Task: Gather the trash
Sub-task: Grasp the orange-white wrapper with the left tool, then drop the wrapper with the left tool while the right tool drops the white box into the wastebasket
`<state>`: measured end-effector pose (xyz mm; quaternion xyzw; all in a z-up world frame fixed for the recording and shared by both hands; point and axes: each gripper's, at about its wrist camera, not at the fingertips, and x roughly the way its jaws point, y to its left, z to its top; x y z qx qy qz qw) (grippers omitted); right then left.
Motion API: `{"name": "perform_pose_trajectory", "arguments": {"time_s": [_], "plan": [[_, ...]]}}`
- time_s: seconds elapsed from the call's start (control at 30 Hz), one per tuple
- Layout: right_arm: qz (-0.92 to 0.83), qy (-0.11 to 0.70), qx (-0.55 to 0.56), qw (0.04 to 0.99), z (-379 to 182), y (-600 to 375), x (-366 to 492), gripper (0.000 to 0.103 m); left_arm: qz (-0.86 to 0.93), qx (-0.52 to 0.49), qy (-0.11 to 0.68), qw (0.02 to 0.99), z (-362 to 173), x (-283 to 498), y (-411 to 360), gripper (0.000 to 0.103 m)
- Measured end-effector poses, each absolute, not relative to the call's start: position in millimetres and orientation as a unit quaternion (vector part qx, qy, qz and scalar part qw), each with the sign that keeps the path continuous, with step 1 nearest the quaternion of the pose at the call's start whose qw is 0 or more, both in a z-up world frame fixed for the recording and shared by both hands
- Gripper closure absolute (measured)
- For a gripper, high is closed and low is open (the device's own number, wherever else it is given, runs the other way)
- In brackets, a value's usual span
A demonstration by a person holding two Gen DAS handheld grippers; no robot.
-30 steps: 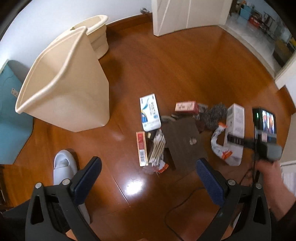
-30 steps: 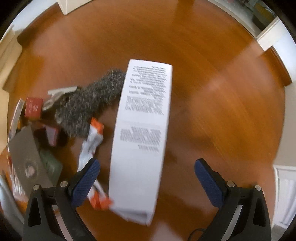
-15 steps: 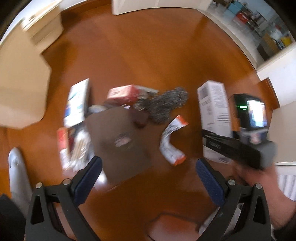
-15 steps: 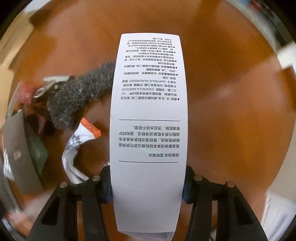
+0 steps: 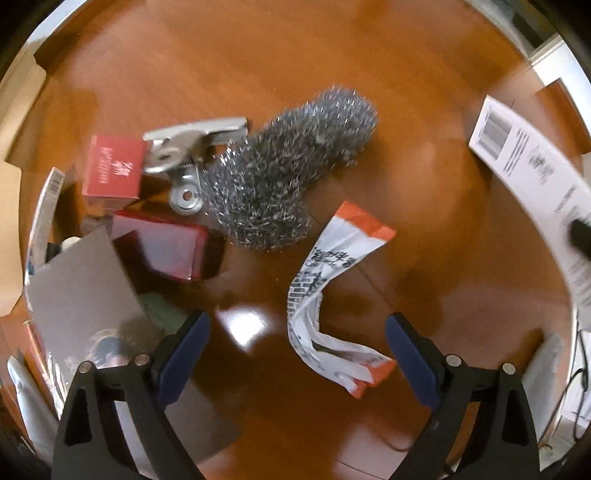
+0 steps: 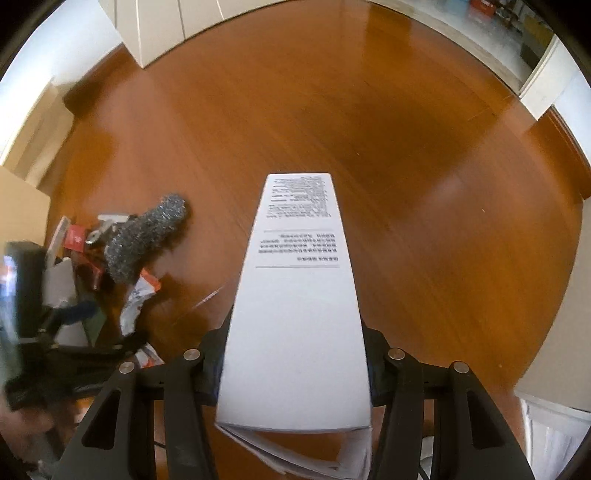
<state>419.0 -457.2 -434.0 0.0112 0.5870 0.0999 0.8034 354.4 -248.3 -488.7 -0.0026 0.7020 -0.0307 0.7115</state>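
My right gripper point(image 6: 295, 365) is shut on a tall white printed box point(image 6: 297, 314), lifted off the wooden floor; the box point(image 5: 532, 184) also shows at the right edge of the left wrist view. My left gripper point(image 5: 297, 354) points straight down, its jaws closing around a crumpled white and orange wrapper point(image 5: 328, 295) that lies on the floor; the pads do not touch it. Beyond the wrapper lies a steel wool scourer point(image 5: 291, 173), with a metal clip point(image 5: 184, 151), two red boxes point(image 5: 110, 170) and a grey card point(image 5: 81, 291) to its left.
The trash pile point(image 6: 122, 254) sits left in the right wrist view, with the left gripper's blurred black body point(image 6: 33, 321) beside it. A beige bin's edge point(image 5: 9, 236) shows far left. White cabinet doors point(image 6: 162, 26) stand at the back. A doorway point(image 6: 532, 51) opens at the upper right.
My right gripper shut on the white box and lifted it off the floor. My left gripper dropped and moved right, from near the beige bin to over the wrapper.
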Motion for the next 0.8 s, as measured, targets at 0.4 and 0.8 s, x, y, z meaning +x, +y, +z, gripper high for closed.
{"name": "perform_pose_trajectory", "arguments": {"time_s": [0.4, 0.8], "plan": [[0.125, 0.563, -0.001, 0.817, -432, -426, 422, 0.051, -0.082, 0.012, 0.691, 0.718, -485, 360, -275, 0.092], [0.16, 0.523, 0.001, 0.837, -314, -411, 400, 0.051, -0.035, -0.085, 0.573, 0.815, -266, 321, -173, 0.092]]}}
